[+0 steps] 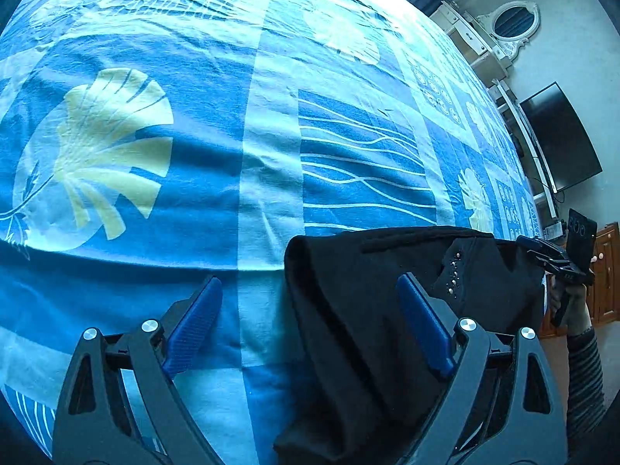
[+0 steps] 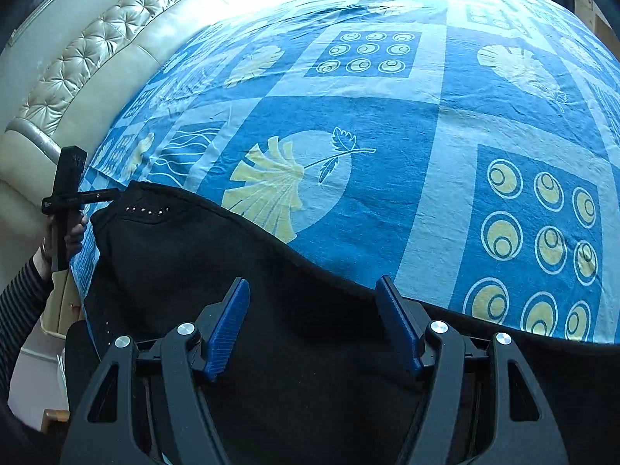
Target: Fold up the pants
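Black pants (image 1: 387, 310) with small studs lie at the near edge of the bed, partly hanging over it. They also fill the lower part of the right wrist view (image 2: 232, 271). My left gripper (image 1: 310, 290) is open, its right finger over the pants' left edge and its left finger over bare sheet. My right gripper (image 2: 312, 290) is open above the pants, holding nothing. The right gripper also shows at the far right of the left wrist view (image 1: 550, 259), and the left gripper at the left of the right wrist view (image 2: 77, 197).
A blue patterned bedsheet (image 1: 232, 116) covers the bed (image 2: 426, 135). A tufted headboard (image 2: 97, 50) stands at the left. A white dresser with mirror (image 1: 500, 31), a dark screen (image 1: 562, 139) and a wooden cabinet (image 1: 604, 271) stand beyond the bed.
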### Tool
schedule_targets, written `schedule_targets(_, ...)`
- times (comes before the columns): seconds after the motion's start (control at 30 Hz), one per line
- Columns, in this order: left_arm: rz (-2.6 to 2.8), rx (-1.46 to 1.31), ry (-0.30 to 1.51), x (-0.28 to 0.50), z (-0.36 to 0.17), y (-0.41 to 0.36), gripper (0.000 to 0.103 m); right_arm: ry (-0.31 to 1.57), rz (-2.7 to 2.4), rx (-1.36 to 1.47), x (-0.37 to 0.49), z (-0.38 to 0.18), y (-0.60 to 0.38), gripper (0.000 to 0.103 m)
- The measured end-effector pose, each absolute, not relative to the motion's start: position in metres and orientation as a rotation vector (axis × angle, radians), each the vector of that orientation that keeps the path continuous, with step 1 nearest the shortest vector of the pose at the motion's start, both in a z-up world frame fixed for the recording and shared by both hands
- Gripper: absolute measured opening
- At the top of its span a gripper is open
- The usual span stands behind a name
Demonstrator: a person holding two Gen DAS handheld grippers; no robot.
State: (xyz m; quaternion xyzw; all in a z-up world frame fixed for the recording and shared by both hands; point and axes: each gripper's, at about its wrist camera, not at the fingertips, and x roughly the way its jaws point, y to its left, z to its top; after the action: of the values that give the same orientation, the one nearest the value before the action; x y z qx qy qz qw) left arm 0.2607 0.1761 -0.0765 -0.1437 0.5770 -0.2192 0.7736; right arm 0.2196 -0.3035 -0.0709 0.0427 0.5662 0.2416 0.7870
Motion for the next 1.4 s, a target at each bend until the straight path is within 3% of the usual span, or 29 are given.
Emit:
schedule_targets(0.1, -0.536, -0.341, 1.27, 0.269, -0.08, 0.168, 0.091, 1.247, 0.541, 0.076, 0.228, -0.078, -0.303, 0.067)
schedule_targets(0.17, -0.57, -0.34, 1.278, 0.271, -0.08, 0.163, 0.075, 1.274, 0.568, 0.094, 0.232, -0.082, -0.303, 0.067)
schedule_targets(0.27, -0.564, -0.295, 1.292, 0.269, -0.081, 0.156, 0.063, 1.3, 0.589, 0.069, 0.234, -0.085, -0.303, 0.067)
schedule_targets(0.4, -0.561, -0.303, 1.299, 0.27, -0.083, 0.161, 0.054, 1.325, 0.597, 0.055, 0.232, -0.088, -0.305, 0.067)
schedule_targets(0.43, -0.558, -0.318, 1.304, 0.272, -0.084, 0.163, 0.052, 1.333, 0.595, 0.027, 0.23, -0.09, -0.302, 0.062)
schedule_targets(0.47, -0.551, -0.323, 1.306, 0.274, -0.085, 0.164, 0.048, 1.339, 0.584, -0.022, 0.227, -0.091, -0.298, 0.039)
schedule_targets(0.5, -0.539, -0.314, 1.304, 0.275, -0.085, 0.163, 0.042, 1.347, 0.577, -0.054, 0.225, -0.093, -0.293, 0.027)
schedule_targets(0.53, -0.529, -0.302, 1.301, 0.275, -0.085, 0.161, 0.021, 1.335, 0.568, -0.069, 0.223, -0.091, -0.29, 0.019)
schedule_targets(0.57, -0.539, -0.314, 1.31, 0.277, -0.086, 0.16, 0.007, 1.31, 0.55, -0.09, 0.221, -0.086, -0.288, 0.016)
schedule_targets(0.83, -0.571, -0.336, 1.223, 0.276, -0.049, 0.155, 0.005, 1.067, 0.404, -0.152, 0.205, -0.016, -0.289, 0.013)
schedule_targets(1.03, -0.659, -0.424, 1.092, 0.241, 0.004, 0.166, 0.005, 0.892, 0.34, -0.277, 0.142, 0.02, -0.279, 0.013)
schedule_targets(1.2, -0.678, -0.427, 1.047, 0.183, 0.02, 0.176, 0.005, 0.795, 0.302, -0.348, 0.07, 0.024, -0.27, 0.013)
schedule_targets(1.4, -0.664, -0.491, 1.069, 0.112, -0.006, 0.198, 0.005, 0.775, 0.281, -0.47, -0.006, -0.011, -0.248, 0.013)
